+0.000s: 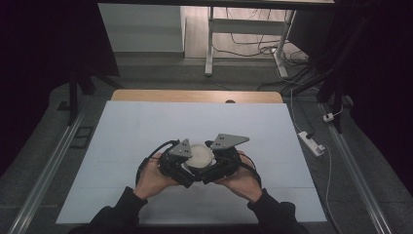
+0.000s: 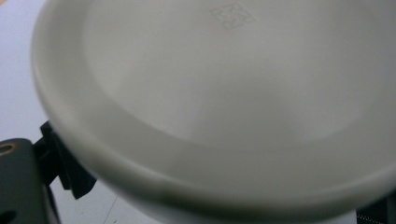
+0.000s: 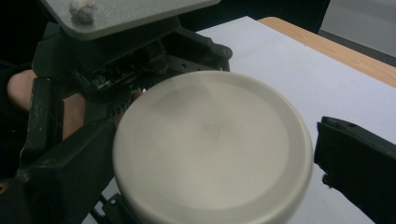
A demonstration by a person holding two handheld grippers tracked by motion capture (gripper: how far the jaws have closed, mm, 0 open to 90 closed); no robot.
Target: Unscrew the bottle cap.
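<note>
Lid: you have a round white lid point(image 1: 200, 155) between your two grippers, above the white sheet point(image 1: 122, 146), nearer the table's near edge than its far one and about midway between its left and right edges.
Left gripper point(image 1: 179, 168): it meets the lid from the left; its own view sits tight against the lid's face point(image 2: 224, 93), so I cannot tell whether its jaws are clamped.
Right gripper point(image 1: 221, 163): released, one jaw at each side of the lid point(image 3: 210, 144), the right jaw standing clear of the rim.
Key relation: the lid lies flat, face up, directly between both grippers, neither hand nearer.
</note>
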